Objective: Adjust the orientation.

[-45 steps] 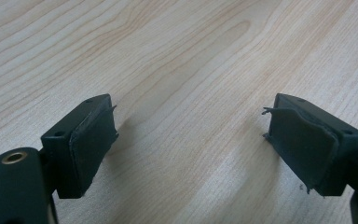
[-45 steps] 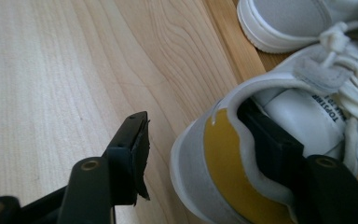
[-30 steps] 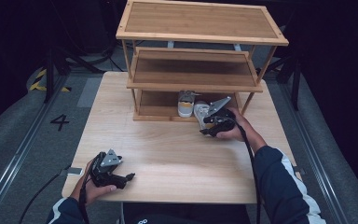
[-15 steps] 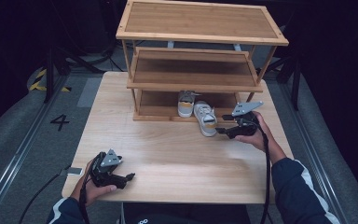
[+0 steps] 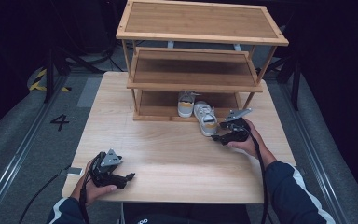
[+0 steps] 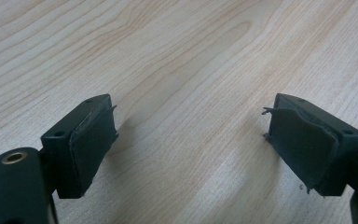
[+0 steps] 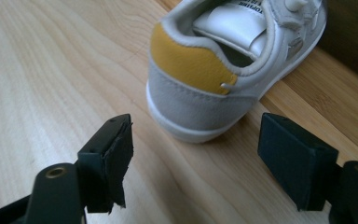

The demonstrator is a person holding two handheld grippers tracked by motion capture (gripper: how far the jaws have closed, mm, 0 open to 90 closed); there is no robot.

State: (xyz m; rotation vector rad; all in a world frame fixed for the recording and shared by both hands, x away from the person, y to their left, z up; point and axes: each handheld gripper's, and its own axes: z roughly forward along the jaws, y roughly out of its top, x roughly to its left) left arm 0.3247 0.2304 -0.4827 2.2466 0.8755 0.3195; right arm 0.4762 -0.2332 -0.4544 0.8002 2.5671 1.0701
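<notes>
Pale wood made up the surface (image 5: 168,154), with a bamboo rack (image 5: 200,56) at its far edge. One shoe (image 5: 206,118) lay half out of the rack's bottom shelf, heel toward the right gripper (image 5: 223,136), whose fingers had just been opening and stood spread just behind the heel, touching nothing. Another shoe (image 5: 185,103) sat inside the shelf. Near the front edge, the left gripper (image 5: 127,177) rested with fingers spread over bare wood.

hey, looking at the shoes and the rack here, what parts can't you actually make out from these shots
- Far shoe, high view: its toe end sits under the rack's middle shelf, which hides it.
- Near shoe, right gripper view: its front is cut off by the top edge; the tongue label print is cropped and too small to read.
- Rack's bottom shelf, high view: mostly shadowed by the shelf above.
- Right gripper, high view: its fingers are too small and dark to separate.
</notes>
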